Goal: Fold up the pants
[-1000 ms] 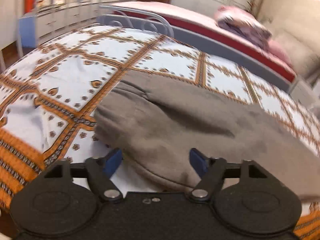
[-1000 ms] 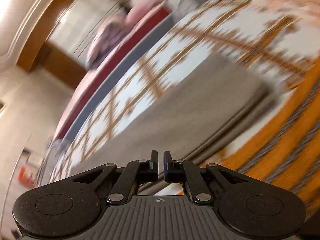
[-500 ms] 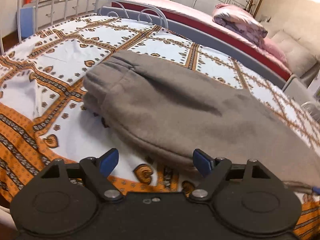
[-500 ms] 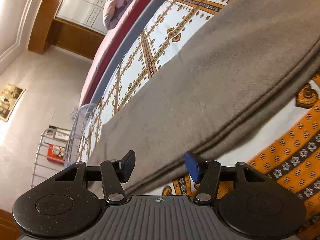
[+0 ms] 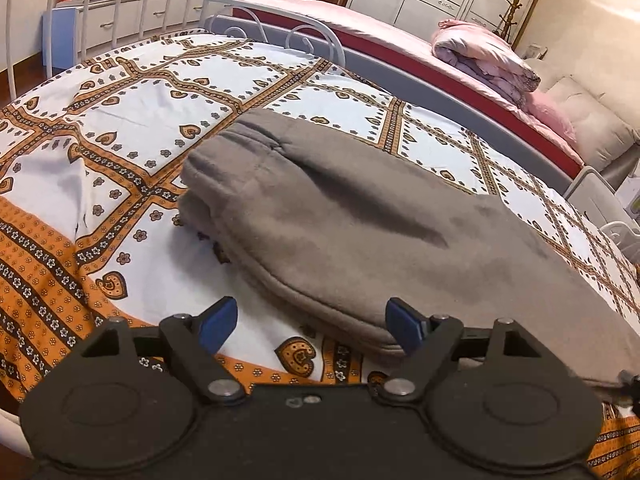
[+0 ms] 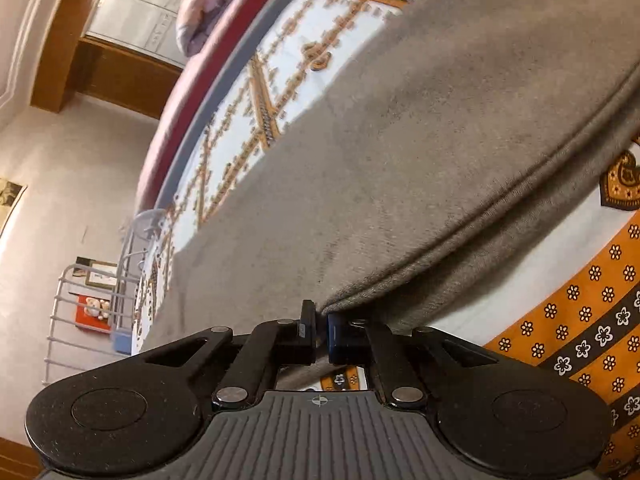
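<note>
— How far along is the folding?

— The grey sweatpants [image 5: 360, 232] lie on the bed, on its orange-and-white patterned sheet [image 5: 132, 120], near the front edge. In the left wrist view they already look laid leg over leg: two layers of cloth show along the near hem, and the waistband end sits toward the left. So I'd judge the lengthwise fold done and the crosswise folds still to come.

— What are the hands doing?

— The right gripper [image 6: 322, 330] has just closed; its jaws are pressed together on the near edge of the cloth, which is pinched between the pads. The left gripper [image 5: 312, 326] hovers at the near edge with its jaws spread wide, the hem lying between them but not pinched.

— What's left, then?

— Probably the left side needs its own hold, then the cloth is carried over onto itself. How the leg ends lie I can't tell; they run out of view to the right.
</note>
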Available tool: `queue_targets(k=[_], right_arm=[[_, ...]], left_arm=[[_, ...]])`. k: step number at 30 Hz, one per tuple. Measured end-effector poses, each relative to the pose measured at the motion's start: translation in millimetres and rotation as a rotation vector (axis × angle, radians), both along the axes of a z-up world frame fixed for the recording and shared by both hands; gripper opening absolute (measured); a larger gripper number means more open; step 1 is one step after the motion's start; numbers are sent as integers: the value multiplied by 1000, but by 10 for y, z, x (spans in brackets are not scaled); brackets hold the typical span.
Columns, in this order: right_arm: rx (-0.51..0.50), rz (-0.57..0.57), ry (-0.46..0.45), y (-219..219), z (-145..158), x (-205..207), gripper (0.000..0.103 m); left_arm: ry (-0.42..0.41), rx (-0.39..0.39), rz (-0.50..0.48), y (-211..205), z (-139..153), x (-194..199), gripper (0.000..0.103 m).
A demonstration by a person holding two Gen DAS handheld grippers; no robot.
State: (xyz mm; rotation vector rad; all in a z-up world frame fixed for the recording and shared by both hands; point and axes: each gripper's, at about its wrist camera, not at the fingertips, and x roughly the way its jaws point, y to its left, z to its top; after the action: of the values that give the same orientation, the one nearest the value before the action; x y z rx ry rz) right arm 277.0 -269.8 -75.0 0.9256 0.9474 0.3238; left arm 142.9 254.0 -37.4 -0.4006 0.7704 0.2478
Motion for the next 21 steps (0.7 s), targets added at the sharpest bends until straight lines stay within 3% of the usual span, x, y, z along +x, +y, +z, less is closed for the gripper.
queue_targets(k=[3,5,7,8,10,13,17,21], right_arm=[[23,-1,-93,-68,187,-186,6],[-4,9,-83,-83,151,-224,6],[-82,27,-10,-25,-60,-114,6],[-56,29,-2,-26,-146,-62,6],[-34,26,-19,-82,-90,-47,6],[-83,-8,-106,-282,82,-224,6],[38,-101,-23,-699,-129,-266,6],[118,-125,22,-780,-280,-287,6]], left_arm=[[-1,2,3,13,-5,-10,74],[5,-3,7,28,-16,-8,74],[9,-7,11,30,-16,3,74],[5,-9,13,29,-4,-4,73],[-12,-7,10,26,30,-26,73],[-27,-2,17,42,51,-22,74],[-41,-3,14,-6,90,41,73],[-43,4,-7,-126,114,147,74]])
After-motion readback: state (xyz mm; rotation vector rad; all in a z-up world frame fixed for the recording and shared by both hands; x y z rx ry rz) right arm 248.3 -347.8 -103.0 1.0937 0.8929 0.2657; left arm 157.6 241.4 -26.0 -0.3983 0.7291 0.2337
